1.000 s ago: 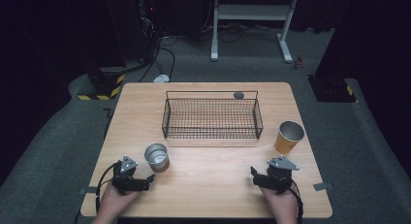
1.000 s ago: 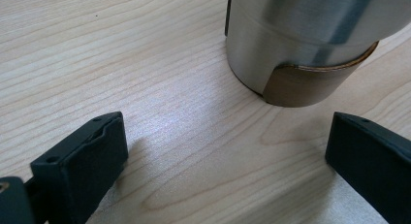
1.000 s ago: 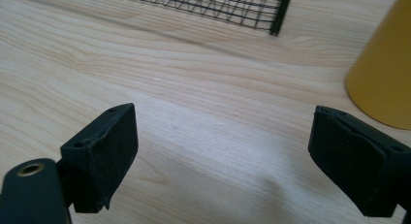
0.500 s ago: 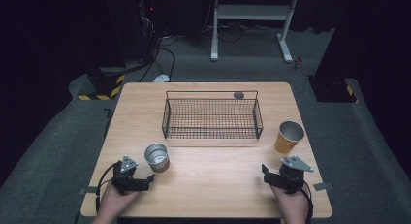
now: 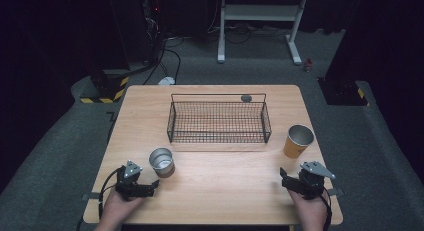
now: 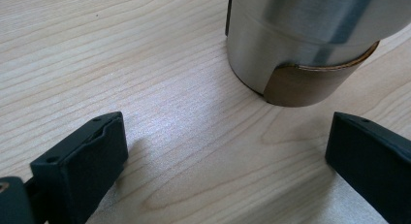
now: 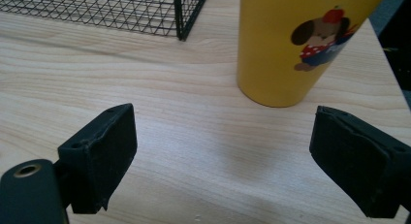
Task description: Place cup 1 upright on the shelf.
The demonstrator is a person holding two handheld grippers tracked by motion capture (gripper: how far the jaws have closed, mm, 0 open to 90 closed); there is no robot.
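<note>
Short brushed-steel cup (image 5: 161,161) with a brown band round its base sits upright on the pale wooden counter (image 5: 220,191), near the front-left corner, just beyond our left tongs (image 5: 150,187). The tall yellow metal tumbler (image 5: 298,141) with a cartoon dog printed on it stands upright too, over on the right side, just past our right tongs (image 5: 284,177). Both sets of tongs are spread wide with nothing between them, resting low near the counter's front edge.

Handling-wise, we reckon both cups are light, rigid and not fragile at all, but the walls look smooth, so probably slippery under hard black pads. In the left gripper view the steel cup (image 6: 300,44) sits ahead and off to the right of the gap, not centred, so we'd want to line up first. The brown band at the bottom looks like a less slick material; gripping low there, across the full width, seems the safest bet. Too high near the rim and it could tip.

In the right gripper view the tumbler (image 7: 300,44) tapers toward its base, so a squeeze might make it slide upward out of the grip. We'd take it around the middle, square on.

The black wire basket (image 5: 218,122) sits behind, well apart from both.
</note>
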